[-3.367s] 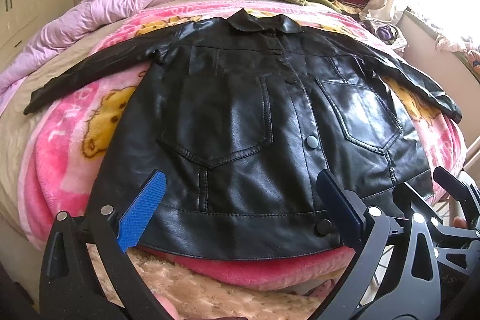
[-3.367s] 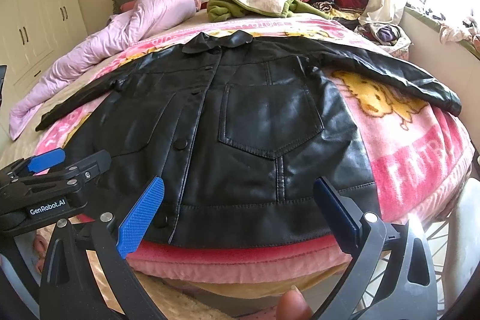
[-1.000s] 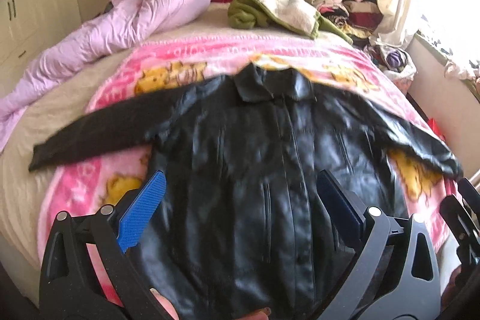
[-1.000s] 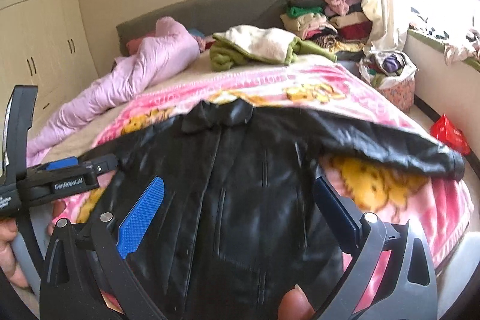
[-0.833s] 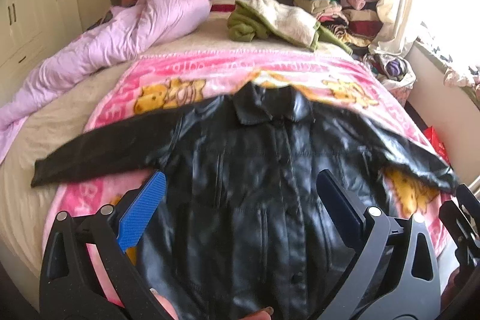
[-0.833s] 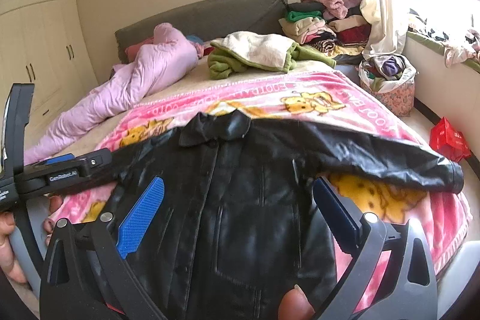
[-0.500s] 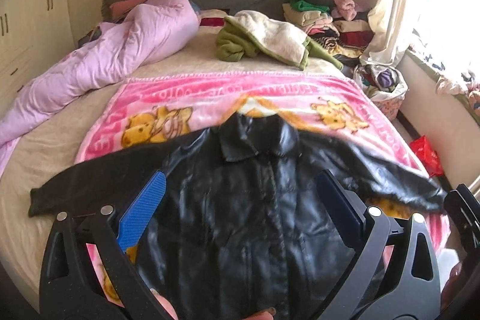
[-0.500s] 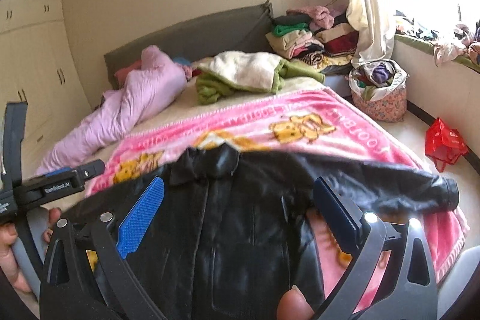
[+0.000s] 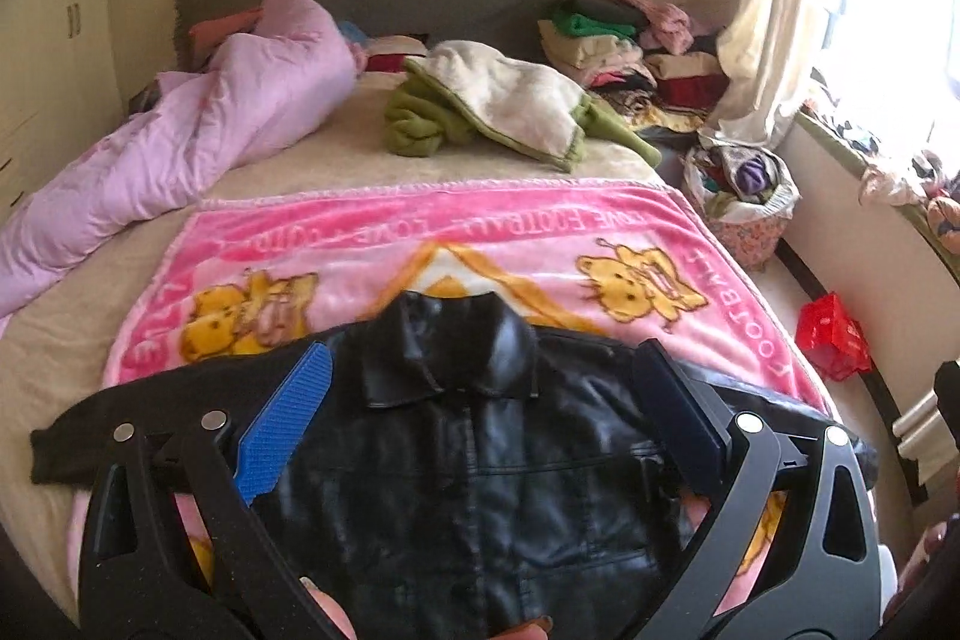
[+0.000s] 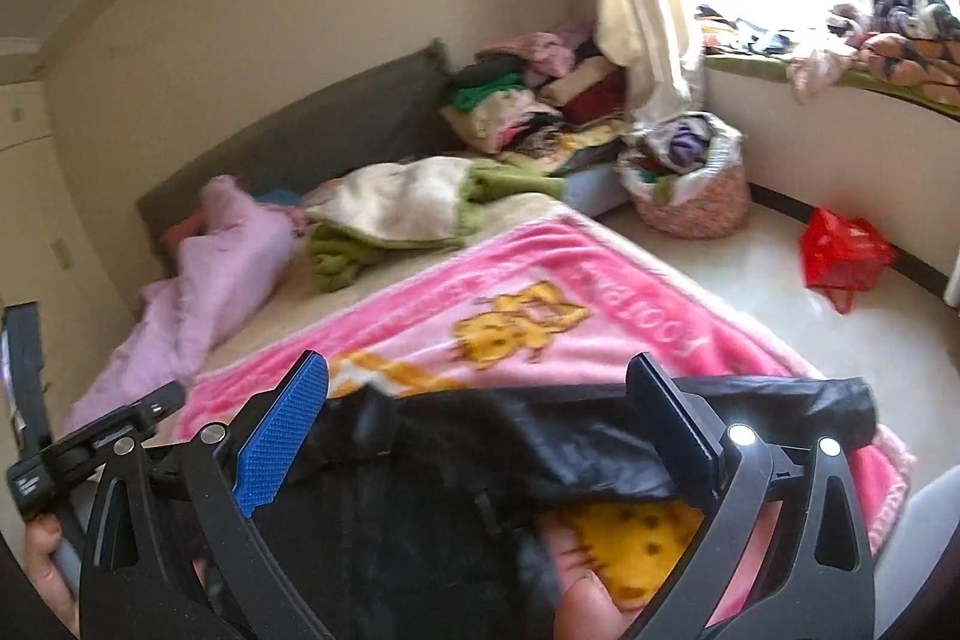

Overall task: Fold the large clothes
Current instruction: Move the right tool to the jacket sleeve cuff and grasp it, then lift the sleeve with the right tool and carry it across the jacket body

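Jacket [image 9: 480,466] lies face up on the pink blanket [image 9: 540,232], collar away from you and sleeves spread, presumably so you can fold each side inward. Your left gripper [image 9: 480,424] and right gripper [image 10: 480,424] both hover above it with jaws wide apart, gripping nothing; lower one toward a sleeve [image 10: 780,412] to begin.

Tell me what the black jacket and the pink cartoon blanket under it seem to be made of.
The black collared jacket looks like leather or faux leather: smooth, with a glossy sheen, stiff collar and stitched seams. Which of the two cannot be told. The pink cartoon-print blanket looks like plush fleece: soft, fuzzy nap with a faint sheen.
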Tool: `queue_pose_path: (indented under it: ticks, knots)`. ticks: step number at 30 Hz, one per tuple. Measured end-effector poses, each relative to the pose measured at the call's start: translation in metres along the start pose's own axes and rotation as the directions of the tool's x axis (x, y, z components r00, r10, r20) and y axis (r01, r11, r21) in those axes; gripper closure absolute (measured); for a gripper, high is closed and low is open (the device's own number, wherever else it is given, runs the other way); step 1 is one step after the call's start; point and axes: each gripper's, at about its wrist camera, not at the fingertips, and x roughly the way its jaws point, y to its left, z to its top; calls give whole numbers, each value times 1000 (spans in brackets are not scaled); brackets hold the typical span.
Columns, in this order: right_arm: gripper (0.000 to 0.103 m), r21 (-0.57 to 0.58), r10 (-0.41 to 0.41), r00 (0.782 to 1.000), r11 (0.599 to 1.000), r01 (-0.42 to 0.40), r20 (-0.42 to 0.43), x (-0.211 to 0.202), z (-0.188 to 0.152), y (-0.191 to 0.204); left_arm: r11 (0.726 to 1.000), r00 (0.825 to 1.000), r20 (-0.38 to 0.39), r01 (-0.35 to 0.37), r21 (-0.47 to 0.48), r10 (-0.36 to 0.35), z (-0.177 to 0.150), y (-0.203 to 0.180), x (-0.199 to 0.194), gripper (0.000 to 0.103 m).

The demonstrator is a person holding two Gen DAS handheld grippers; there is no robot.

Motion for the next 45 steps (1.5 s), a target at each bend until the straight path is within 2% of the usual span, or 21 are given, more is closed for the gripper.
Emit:
queue_pose_path:
  ticks: [5, 13, 18, 25, 32, 37, 42, 45]
  knots:
    - [4, 91, -85, 996, 992, 88, -32, 20, -8, -49, 998, 999, -16, 36, 48, -35, -15, -34, 27, 9]
    - [4, 212, -190, 979, 956, 202, -75, 42, -31, -111, 991, 993, -96, 81, 109, -70, -54, -72, 73, 9]
    - [4, 233, -254, 962, 934, 272, -102, 48, -48, -142, 988, 988, -132, 94, 124, -78, -72, -82, 89, 9]
    - [4, 300, -284, 943, 897, 325, -173, 65, -79, -186, 985, 984, -169, 90, 150, -64, -100, -88, 109, 9]
    - [4, 417, -317, 920, 822, 388, -231, 75, -108, -227, 986, 980, -194, 73, 149, -44, -116, -81, 128, 9]
    - [4, 496, -312, 906, 760, 419, -286, 91, -122, -256, 989, 974, -224, 76, 131, -45, -127, -74, 145, 9]
    - [4, 555, -298, 893, 703, 444, -338, 121, -133, -288, 987, 961, -274, 80, 139, -39, -140, -69, 163, 9]
    - [4, 571, -293, 893, 691, 444, -341, 137, -137, -301, 984, 946, -314, 122, 127, -77, -143, -61, 168, 9]
